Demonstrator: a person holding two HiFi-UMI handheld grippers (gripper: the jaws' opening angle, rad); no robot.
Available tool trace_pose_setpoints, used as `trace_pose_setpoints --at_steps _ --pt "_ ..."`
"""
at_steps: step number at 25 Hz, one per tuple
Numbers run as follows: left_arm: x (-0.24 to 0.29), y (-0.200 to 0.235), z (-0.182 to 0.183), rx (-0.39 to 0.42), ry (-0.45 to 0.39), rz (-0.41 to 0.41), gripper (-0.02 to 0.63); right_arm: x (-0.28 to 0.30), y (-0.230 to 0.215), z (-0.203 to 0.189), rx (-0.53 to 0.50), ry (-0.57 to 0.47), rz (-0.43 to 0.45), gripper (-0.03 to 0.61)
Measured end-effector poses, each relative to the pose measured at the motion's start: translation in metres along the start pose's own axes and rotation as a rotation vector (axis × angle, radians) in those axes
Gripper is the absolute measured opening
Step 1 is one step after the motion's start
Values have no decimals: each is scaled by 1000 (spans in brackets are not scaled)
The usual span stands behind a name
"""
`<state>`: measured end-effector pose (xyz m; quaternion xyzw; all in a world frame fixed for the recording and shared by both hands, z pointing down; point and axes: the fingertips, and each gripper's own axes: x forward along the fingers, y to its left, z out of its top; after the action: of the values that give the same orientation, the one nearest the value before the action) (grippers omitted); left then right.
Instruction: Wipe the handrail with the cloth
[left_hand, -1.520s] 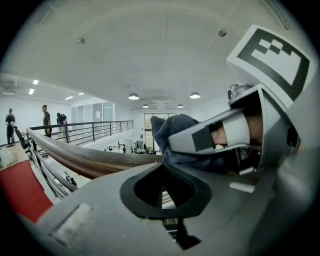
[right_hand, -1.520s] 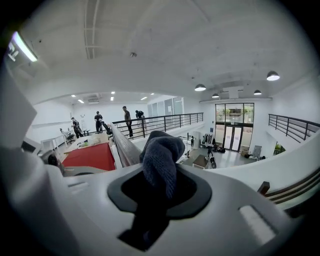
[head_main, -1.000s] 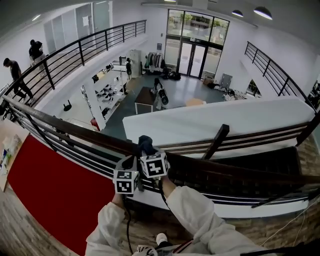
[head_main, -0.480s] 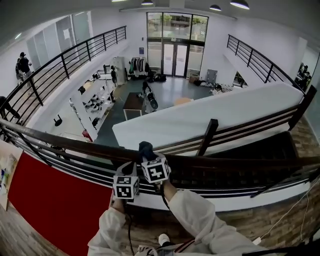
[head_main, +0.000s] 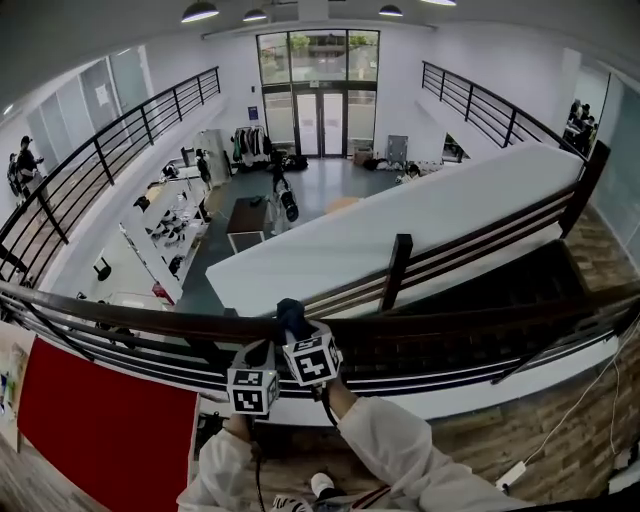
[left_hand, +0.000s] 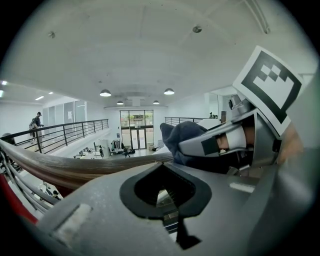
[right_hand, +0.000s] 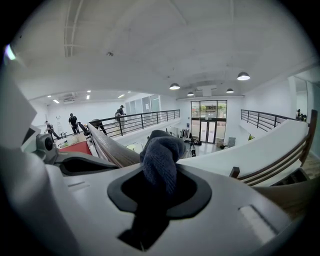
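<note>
Head view: the dark blue knitted cloth (head_main: 291, 316) lay bunched on top of the dark brown wooden handrail (head_main: 450, 322), near its middle.
Right tongs (right_hand: 159, 192): clamped on the cloth, whose free end stood up above them.
Left tongs (left_hand: 165, 192): together, with nothing between them, just beside the right tongs and close over the handrail.
Sleeves: white, both reaching toward the handrail.
</note>
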<state>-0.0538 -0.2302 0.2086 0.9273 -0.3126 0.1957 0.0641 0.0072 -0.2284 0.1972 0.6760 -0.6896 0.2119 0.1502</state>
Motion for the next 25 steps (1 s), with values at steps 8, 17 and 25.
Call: trace_pose_setpoints --at_steps 8,17,25 --pt "28 -99 17 -3 3 -32 2 -61 -90 -22 33 4 -28 94" --pt "64 -203 26 -10 2 -74 2 -115 -170 -52 19 -15 -52 94" --pt "78 -276 29 7 12 -122 2 -155 -227 -66 51 -21 -71 94"
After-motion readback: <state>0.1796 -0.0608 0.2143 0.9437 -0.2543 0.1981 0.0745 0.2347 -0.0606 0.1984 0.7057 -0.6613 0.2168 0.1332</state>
